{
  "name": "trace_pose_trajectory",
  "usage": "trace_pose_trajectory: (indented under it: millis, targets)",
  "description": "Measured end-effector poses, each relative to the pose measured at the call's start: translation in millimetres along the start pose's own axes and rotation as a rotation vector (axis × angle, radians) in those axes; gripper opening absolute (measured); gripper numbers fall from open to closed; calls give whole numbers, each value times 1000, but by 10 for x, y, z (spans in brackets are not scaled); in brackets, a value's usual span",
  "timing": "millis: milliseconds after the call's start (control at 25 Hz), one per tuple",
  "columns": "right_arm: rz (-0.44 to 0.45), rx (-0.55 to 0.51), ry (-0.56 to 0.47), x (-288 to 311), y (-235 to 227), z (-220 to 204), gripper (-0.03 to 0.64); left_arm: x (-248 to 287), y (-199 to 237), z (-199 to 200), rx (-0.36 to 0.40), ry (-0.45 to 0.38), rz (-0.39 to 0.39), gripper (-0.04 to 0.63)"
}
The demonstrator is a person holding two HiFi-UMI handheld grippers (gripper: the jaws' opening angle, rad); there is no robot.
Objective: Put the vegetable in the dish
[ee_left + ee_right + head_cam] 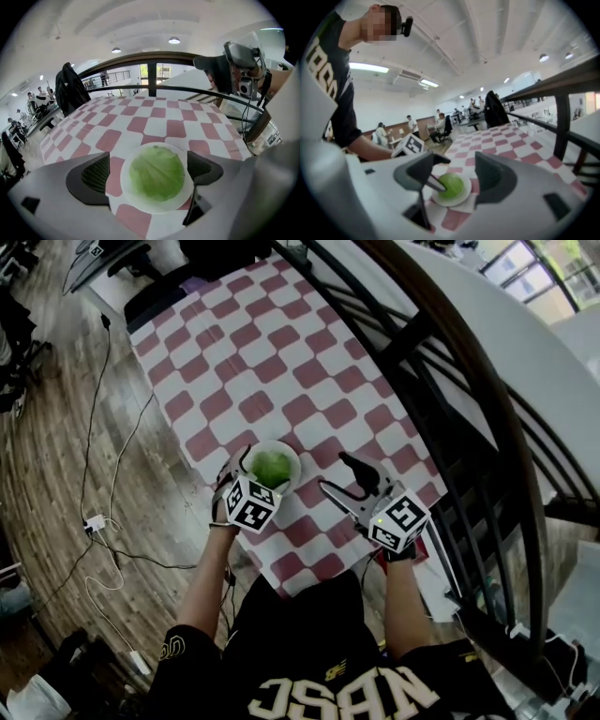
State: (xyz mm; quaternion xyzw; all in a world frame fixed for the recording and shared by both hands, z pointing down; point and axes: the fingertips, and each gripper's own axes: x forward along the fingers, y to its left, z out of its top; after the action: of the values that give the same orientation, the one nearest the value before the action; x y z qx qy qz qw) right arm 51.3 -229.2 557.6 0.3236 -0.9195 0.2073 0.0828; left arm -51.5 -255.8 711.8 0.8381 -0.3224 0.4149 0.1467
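Note:
A green lettuce leaf (272, 468) lies in a small white dish (289, 450) on the red-and-white checked tablecloth, near the table's front edge. My left gripper (255, 474) hovers just over the dish, open and holding nothing. In the left gripper view the lettuce (157, 173) fills the dish (154, 207) between the two spread jaws of the left gripper (149, 171). My right gripper (339, 476) is open and empty, a little to the right of the dish and pointing at it. In the right gripper view its jaws (457, 176) frame the lettuce (451, 185).
A black railing (441, 409) runs along the table's right side, close to my right gripper. Cables (103, 521) trail over the wooden floor at left. The checked tablecloth (253, 362) stretches away beyond the dish. People sit at far tables (412, 126).

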Motion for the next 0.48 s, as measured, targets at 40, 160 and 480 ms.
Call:
trace_pose_trajectory:
  millis: [40, 160, 480]
  targets:
    - [-34, 2, -20, -16, -12, 54, 276, -86, 44, 108, -10, -35, 12, 529]
    - [-114, 14, -103, -37, 6, 261, 276, -426, 176, 446, -47, -169, 71, 529]
    - [-226, -86, -210, -62, 380, 871, 249, -1562, 252, 1145, -140, -498, 183, 504]
